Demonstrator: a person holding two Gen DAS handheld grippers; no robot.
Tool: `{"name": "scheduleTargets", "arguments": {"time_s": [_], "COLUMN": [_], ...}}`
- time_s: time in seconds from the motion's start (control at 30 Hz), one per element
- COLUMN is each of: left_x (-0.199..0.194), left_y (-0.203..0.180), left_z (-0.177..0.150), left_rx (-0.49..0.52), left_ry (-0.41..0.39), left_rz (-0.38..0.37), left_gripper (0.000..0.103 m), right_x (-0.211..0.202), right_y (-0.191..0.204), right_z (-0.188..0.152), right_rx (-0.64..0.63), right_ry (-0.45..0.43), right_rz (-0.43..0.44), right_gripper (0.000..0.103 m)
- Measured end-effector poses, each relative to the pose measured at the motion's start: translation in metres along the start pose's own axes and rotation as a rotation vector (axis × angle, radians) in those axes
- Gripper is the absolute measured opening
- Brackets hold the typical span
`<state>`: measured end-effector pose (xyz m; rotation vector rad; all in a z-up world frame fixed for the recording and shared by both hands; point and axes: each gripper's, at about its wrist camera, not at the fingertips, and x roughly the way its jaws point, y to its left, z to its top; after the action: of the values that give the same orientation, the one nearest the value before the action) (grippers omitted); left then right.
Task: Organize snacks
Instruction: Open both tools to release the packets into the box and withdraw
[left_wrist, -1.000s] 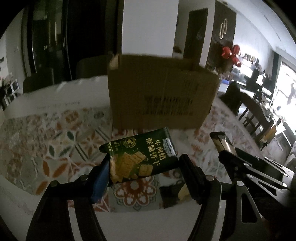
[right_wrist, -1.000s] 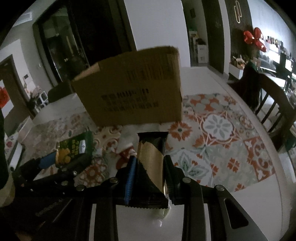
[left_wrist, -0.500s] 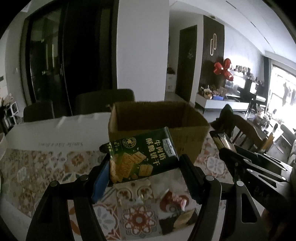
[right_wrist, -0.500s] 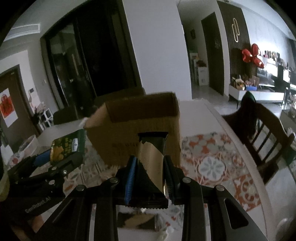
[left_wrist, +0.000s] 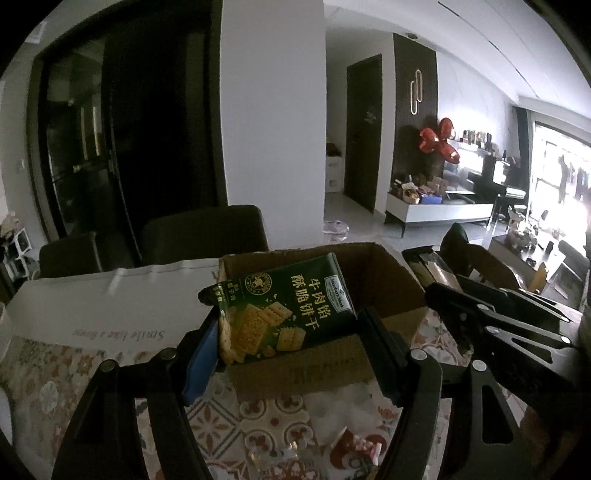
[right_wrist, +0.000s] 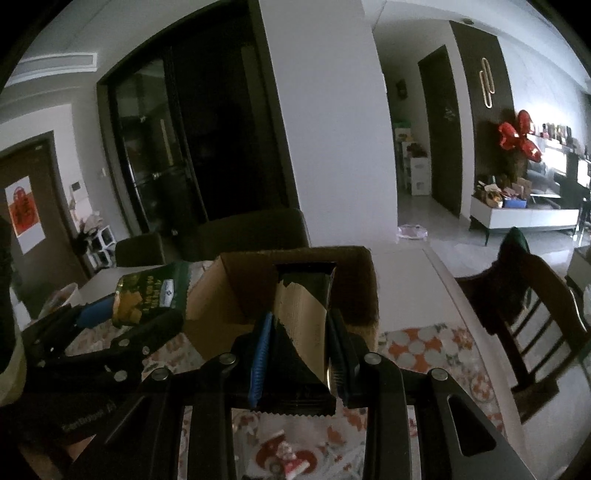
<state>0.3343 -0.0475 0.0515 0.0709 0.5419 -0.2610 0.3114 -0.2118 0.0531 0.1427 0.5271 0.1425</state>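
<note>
The left gripper (left_wrist: 291, 339) clamps a green cracker packet (left_wrist: 284, 306) across its width, 1 blue-padded finger on its left edge and 1 black finger on its right; the glossy film pouch is rectangular, printed with pale square crackers and yellow characters, and it tilts up in the air in front of the open mouth of the cardboard box (left_wrist: 391, 284). The right gripper (right_wrist: 299, 350) is pinched narrow on a black-and-gold snack bar (right_wrist: 303, 317), a long flat foil wrapper with a matte gold panel, a shiny black end and a saw-toothed seal at the near edge, standing nearly upright between a ribbed blue pad and a black one, also held in front of the box opening. The box is plain brown corrugated board, its top open and its dull inner walls in shadow, with faint dark print on the near face. It stands on a table (left_wrist: 48, 387) covered by a cloth with red, orange and white tile-like floral medallions. A small crumpled red-and-white wrapper (right_wrist: 291, 458) lies on the cloth below the grippers. A wooden slat-backed chair (right_wrist: 532, 321) stands at the table's right side.
</note>
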Motion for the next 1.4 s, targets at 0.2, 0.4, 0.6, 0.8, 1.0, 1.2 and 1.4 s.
{"name": "scheduleTargets", "arguments": {"time_s": [0.2, 0.4, 0.6, 0.8, 1.0, 1.2, 1.4], "left_x": [0.027, 0.060, 0.090, 0.108, 0.098, 0.061, 0.019], "left_y": [0.005, 0.009, 0.013, 0.010, 0.013, 0.011, 0.008], "left_z": [0.017, 0.029, 0.032, 0.035, 0.031, 0.018, 0.003], "left_rx": [0.004, 0.015, 0.032, 0.051, 0.055, 0.122, 0.162], "left_ry": [0.017, 0.066, 0.117, 0.161, 0.138, 0.054, -0.010], "left_rz": [-0.022, -0.024, -0.035, -0.013, 0.046, 0.086, 0.092], "left_gripper": [0.071, 0.072, 0.072, 0.082, 0.093, 0.098, 0.098], "right_x": [0.025, 0.053, 0.081, 0.097, 0.094, 0.070, 0.044], "right_y": [-0.003, -0.009, -0.015, -0.020, -0.029, -0.022, -0.010], "right_z": [0.020, 0.033, 0.033, 0.030, 0.030, 0.025, 0.016], "right_rx": [-0.012, -0.029, -0.045, -0.039, 0.001, -0.026, -0.042], "right_ry": [0.021, 0.048, 0.093, 0.126, 0.115, 0.085, 0.067], "right_rz": [0.009, 0.009, -0.005, -0.009, -0.086, -0.112, -0.082], "right_gripper": [0.031, 0.031, 0.031, 0.032, 0.061, 0.061, 0.061]}}
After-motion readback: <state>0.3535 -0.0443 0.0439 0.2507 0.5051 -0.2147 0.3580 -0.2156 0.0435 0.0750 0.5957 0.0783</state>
